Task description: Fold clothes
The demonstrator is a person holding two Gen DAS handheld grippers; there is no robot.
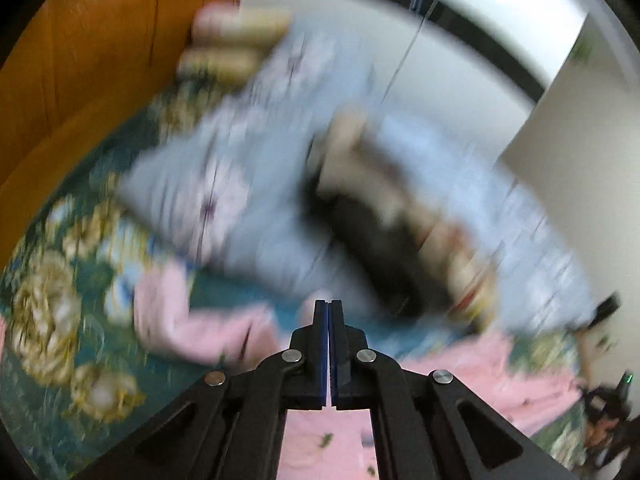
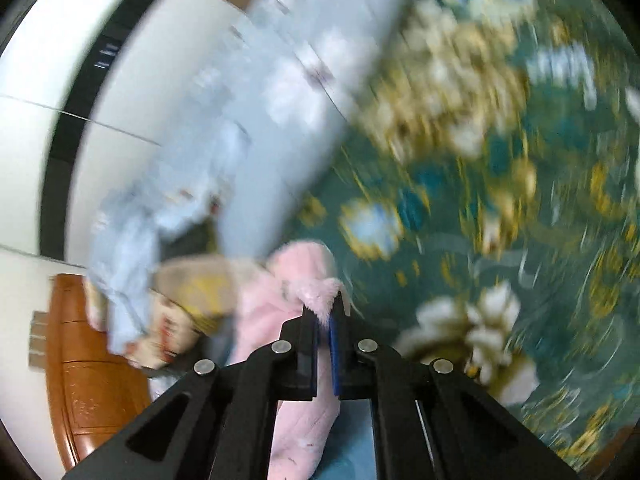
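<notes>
On the teal floral bedspread [image 2: 460, 208] lies a fluffy pink garment [image 2: 260, 300], blurred; the right gripper [image 2: 325, 312] clamps its fuzzy edge, while the left gripper [image 1: 329, 308] is closed with nothing visible between its fingers.

Bright, heavy motion blur – (fisheye-warped edges)

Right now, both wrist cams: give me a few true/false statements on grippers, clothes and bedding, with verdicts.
1. The right gripper is shut on the pink garment. True.
2. The left gripper is wide open. False: its jaws are together, and nothing shows between them.
3. The bedspread is plain white. False: it is dark green with a gold and white flower pattern.
4. A light blue quilt lies on the bed. True.
5. The headboard is black metal. False: it is orange-brown wood.
</notes>
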